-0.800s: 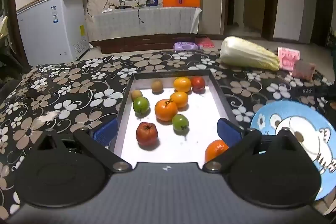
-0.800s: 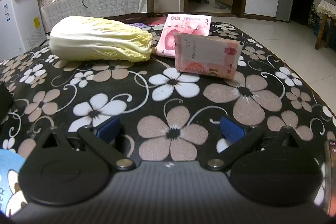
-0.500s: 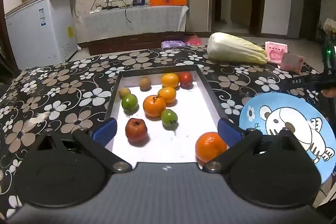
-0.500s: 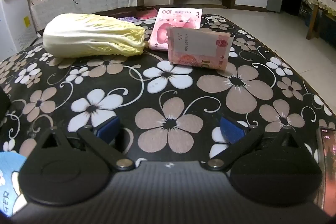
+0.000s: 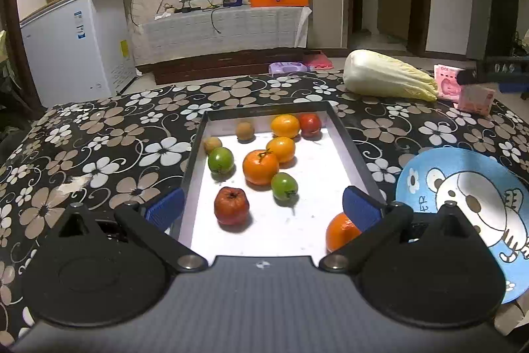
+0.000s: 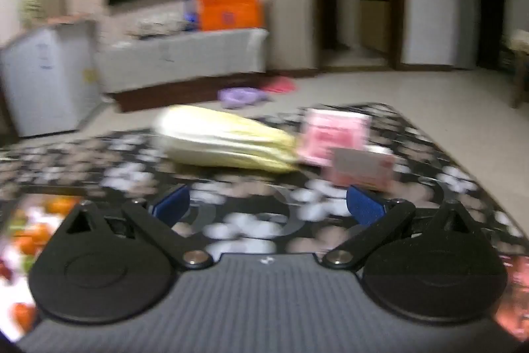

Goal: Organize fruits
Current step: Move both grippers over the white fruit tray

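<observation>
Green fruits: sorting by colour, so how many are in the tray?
2. One green fruit sits near the tray's left wall; the other green fruit lies mid-tray. None looks hidden.

Left claw (image 5: 263,209) jaws spread wide, empty; right claw (image 6: 267,204) likewise, view blurred.

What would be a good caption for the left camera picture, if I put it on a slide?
Open left gripper poised over a tray of mixed fruit, with a blue plate alongside.
</observation>
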The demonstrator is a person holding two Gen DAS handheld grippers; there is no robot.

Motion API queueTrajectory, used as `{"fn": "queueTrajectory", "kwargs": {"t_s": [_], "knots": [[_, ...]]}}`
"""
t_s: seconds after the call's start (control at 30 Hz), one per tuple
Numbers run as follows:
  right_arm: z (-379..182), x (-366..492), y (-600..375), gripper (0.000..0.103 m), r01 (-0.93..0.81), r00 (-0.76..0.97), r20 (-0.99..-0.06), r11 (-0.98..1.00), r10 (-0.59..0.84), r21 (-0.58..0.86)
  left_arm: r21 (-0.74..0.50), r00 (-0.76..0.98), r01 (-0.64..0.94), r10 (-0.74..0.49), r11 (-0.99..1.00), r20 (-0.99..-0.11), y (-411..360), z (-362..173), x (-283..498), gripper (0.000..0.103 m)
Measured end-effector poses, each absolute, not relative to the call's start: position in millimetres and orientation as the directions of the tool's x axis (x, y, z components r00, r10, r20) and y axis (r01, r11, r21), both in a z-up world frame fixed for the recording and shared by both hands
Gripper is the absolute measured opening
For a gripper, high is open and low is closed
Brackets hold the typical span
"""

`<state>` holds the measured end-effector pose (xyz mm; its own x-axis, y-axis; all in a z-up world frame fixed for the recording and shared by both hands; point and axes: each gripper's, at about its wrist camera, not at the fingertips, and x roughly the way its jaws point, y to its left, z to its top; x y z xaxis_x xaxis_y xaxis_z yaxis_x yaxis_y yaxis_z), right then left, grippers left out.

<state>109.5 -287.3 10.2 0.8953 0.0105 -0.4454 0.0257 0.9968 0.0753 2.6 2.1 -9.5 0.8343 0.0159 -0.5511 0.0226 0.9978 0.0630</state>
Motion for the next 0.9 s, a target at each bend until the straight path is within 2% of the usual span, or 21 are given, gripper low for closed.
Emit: {"fn": "queueTrajectory", "kwargs": {"t_s": [0.2, 0.37, 0.6, 0.9], "knots": [[21, 97, -228, 0.103, -0.275, 0.856, -0.44, 0.96, 0.27, 0.055, 0.06, 0.832, 0.007, 0.027, 0.998, -0.554, 6, -9, 3, 0.103], [20, 82, -187, 0.103, -0.449, 0.789, -0.478, 0.893, 0.387, -0.018, 0.051, 0.826, -0.014, 0.04, 0.999, -0.562, 15, -9, 5, 0.103], [20, 55, -158, 0.103, -0.58, 0.721, -0.523, 0.809, 0.454, -0.097, 0.031, 0.819, -0.019, 0.033, 0.999, -0.573, 28, -6, 6, 0.103], [15, 24, -129, 0.099, -0.608, 0.708, -0.55, 0.778, 0.443, -0.157, 0.017, 0.83, -0.017, 0.023, 1.0, -0.557, 34, 2, 7, 0.103]]}}
